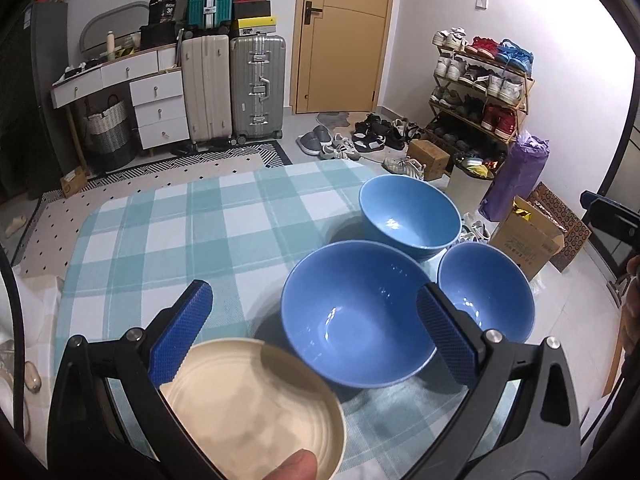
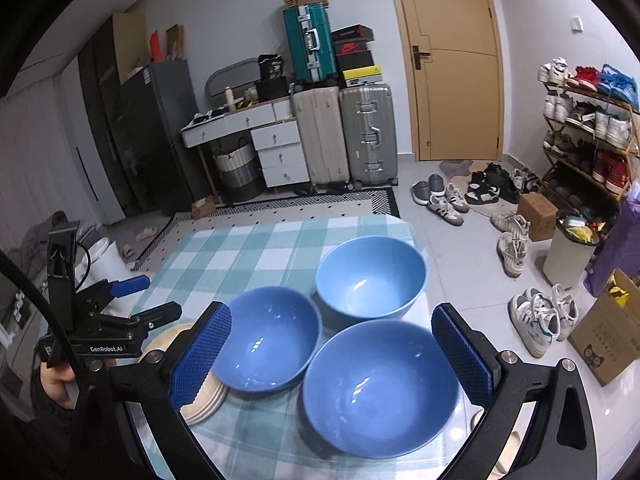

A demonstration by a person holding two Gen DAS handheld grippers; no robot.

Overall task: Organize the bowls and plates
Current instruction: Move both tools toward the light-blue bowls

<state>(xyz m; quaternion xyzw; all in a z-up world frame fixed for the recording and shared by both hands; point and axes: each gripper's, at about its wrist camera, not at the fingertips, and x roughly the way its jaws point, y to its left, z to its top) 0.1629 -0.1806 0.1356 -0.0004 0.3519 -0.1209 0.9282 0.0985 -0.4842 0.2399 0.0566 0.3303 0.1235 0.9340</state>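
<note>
Table: a checked teal-and-white cloth (image 1: 168, 232) is covering it; all the dishes are sitting on its near right part.
Bowls: three blue bowls are standing upright in a close cluster. The far bowl (image 2: 370, 276) is lying toward the table's far edge; the left bowl (image 2: 266, 338) and the right bowl (image 2: 380, 388) are sitting in front of it, side by side, rims almost touching.
Plates: a stack of cream plates (image 2: 204, 396) is resting at the near left, just beside the left bowl. In the left wrist view the top plate (image 1: 256, 408) is filling the lower frame, a fingertip (image 1: 292, 466) showing at its near rim.
Left gripper (image 1: 314, 334): hovering over the plate stack, jaws spread wide, gripping nothing; its blue pads (image 1: 182, 330) are flanking the left bowl in view.
Right gripper (image 2: 332, 354): hovering above the right bowl, jaws spread wide, nothing between them.
Contact: neither gripper is clearly touching a dish.
</note>
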